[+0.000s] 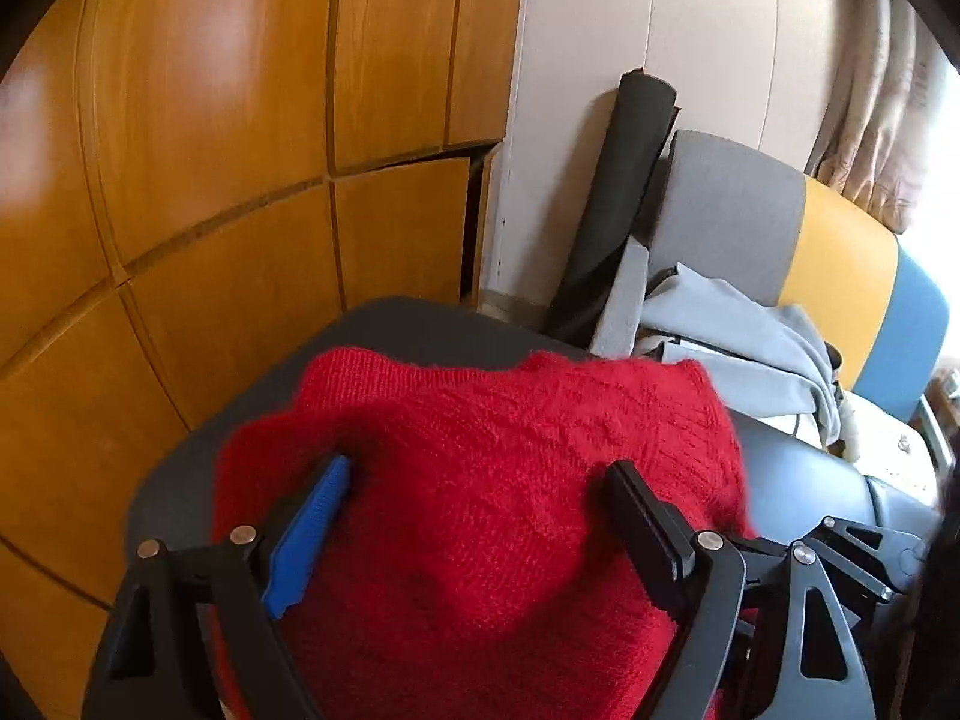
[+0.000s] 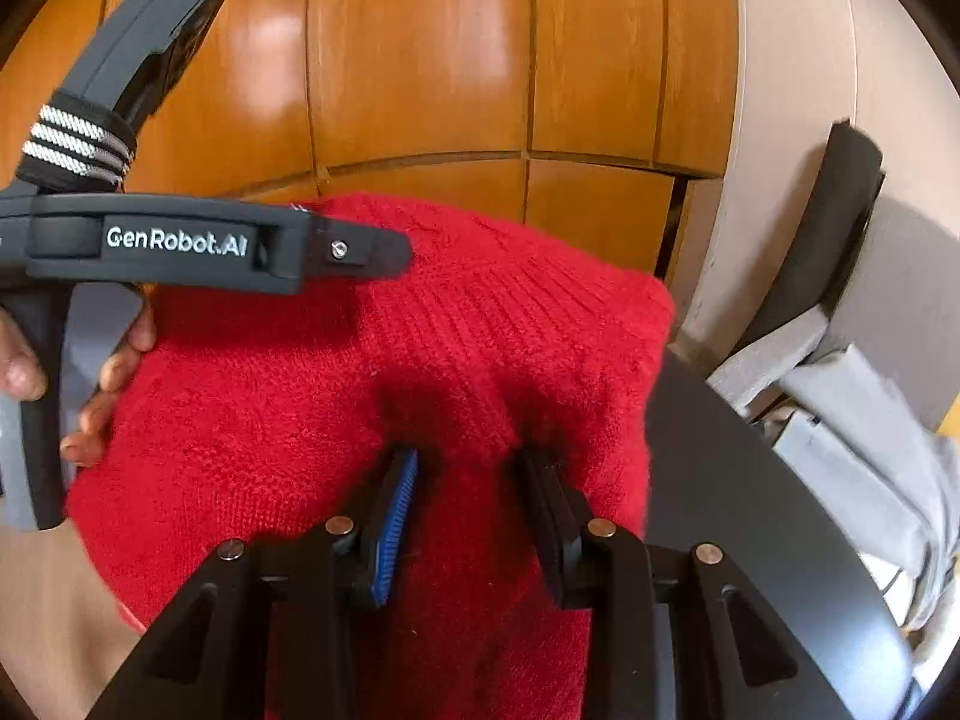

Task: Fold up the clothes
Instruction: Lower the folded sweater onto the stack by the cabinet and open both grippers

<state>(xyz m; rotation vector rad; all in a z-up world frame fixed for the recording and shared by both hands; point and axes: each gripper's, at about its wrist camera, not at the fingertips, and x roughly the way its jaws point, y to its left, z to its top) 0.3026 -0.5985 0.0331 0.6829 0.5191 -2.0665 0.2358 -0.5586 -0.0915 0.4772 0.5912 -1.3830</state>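
Observation:
A fuzzy red knitted sweater [image 1: 492, 450] lies folded on a dark round table [image 1: 420, 324]. In the left wrist view my left gripper [image 1: 480, 480] is open wide, its blue pad and black pad resting on the sweater's top. In the right wrist view the sweater [image 2: 360, 396] fills the middle. My right gripper [image 2: 468, 468] is open with a narrower gap, both fingertips pressed into the knit, which dimples around them. The left gripper's body [image 2: 180, 240], held by a hand, crosses the upper left of that view over the sweater's left part.
Orange wooden cabinet doors [image 1: 240, 150] stand close behind the table. To the right is a chair with grey, yellow and blue back [image 1: 840, 252] holding light grey clothes [image 1: 732, 348]. A black rolled mat [image 1: 618, 192] leans on the white wall.

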